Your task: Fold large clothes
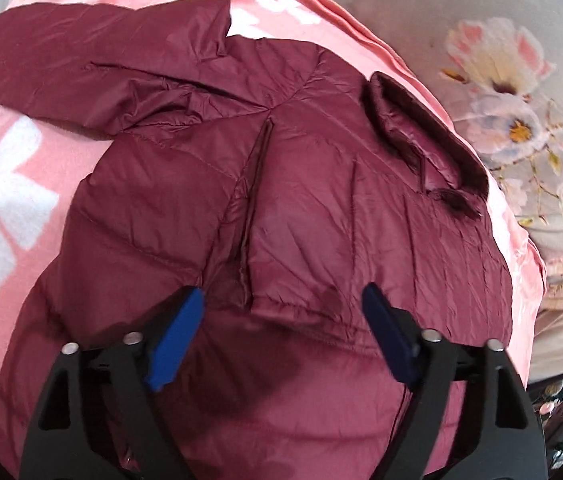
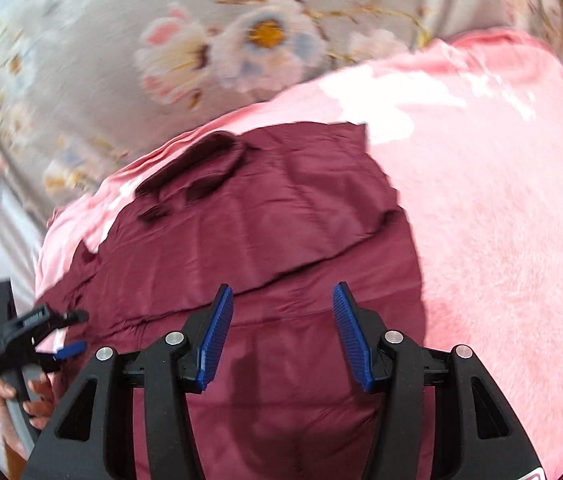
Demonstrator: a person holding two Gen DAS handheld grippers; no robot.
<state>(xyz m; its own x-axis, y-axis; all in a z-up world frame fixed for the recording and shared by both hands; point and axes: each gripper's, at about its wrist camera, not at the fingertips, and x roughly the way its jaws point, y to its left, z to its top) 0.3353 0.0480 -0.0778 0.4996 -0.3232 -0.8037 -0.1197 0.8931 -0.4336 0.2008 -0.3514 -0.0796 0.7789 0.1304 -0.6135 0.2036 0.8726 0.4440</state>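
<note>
A maroon puffer jacket lies spread on a pink blanket, collar to the right and one sleeve stretched out to the upper left. A folded-over part lies across its middle. My left gripper hovers over the jacket, jaws apart, nothing between the blue pads. In the right wrist view the same jacket lies below my right gripper, which is open and empty. The left gripper, held by a hand, shows at the left edge there, open.
The pink blanket with white patterns covers a bed. A grey floral sheet lies beyond the blanket's edge; the floral sheet fills the top of the right wrist view. Dark clutter sits at the lower right.
</note>
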